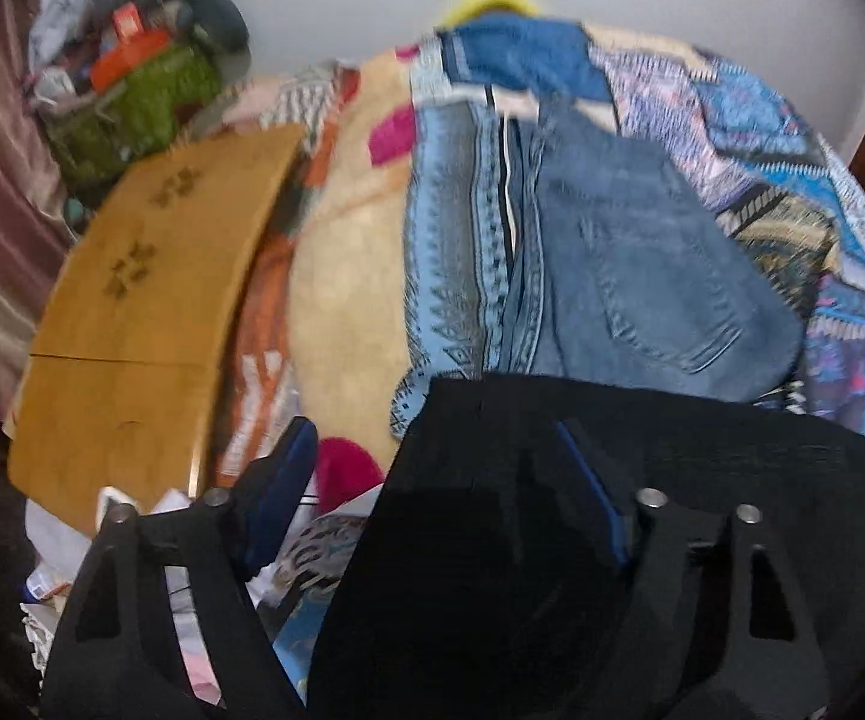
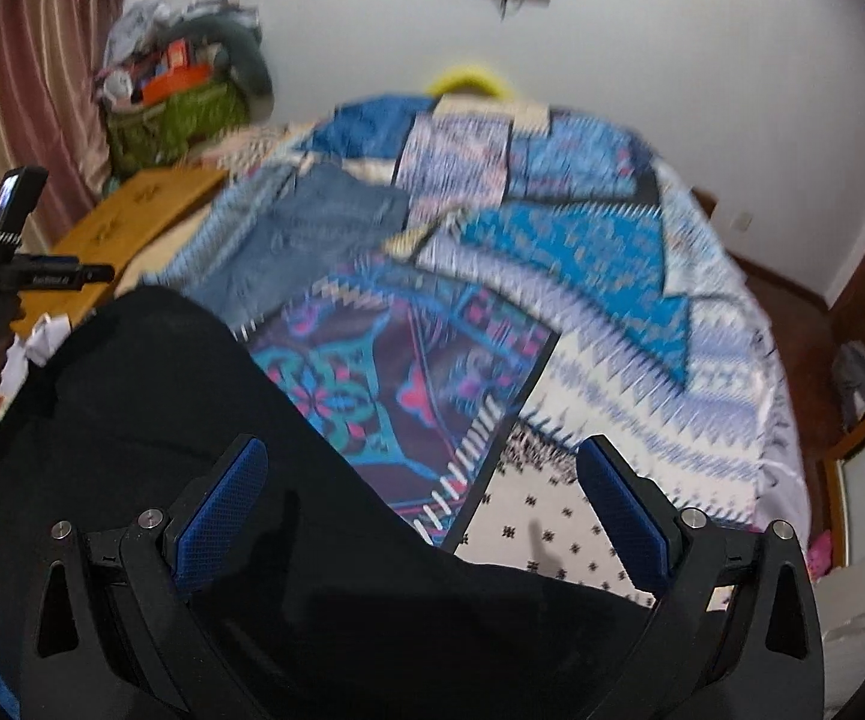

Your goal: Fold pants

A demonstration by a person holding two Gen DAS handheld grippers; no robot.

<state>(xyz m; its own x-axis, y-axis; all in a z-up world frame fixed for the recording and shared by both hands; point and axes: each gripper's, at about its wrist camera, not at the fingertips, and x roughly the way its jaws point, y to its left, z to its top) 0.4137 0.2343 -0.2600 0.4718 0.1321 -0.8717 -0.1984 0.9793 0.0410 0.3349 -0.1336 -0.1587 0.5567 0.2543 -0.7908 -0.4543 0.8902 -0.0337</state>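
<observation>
Black pants (image 1: pixel 552 540) lie at the near edge of the bed, close under both cameras; they also show in the right wrist view (image 2: pixel 192 450). My left gripper (image 1: pixel 438 480) is open, with the black cloth lying between its blue pads (image 1: pixel 282 492). My right gripper (image 2: pixel 420 498) is open wide, its blue pads (image 2: pixel 222 510) above the pants, gripping nothing. Folded blue jeans (image 1: pixel 642 264) lie farther back on the bed and show in the right wrist view (image 2: pixel 306 234).
A patterned blue bedspread (image 2: pixel 582 276) covers the bed. A wooden board (image 1: pixel 150 300) lies at the left, with a green basket of clutter (image 1: pixel 132 96) behind it. The left gripper's handle and camera (image 2: pixel 6 276) show at the left. Curtains hang at the far left.
</observation>
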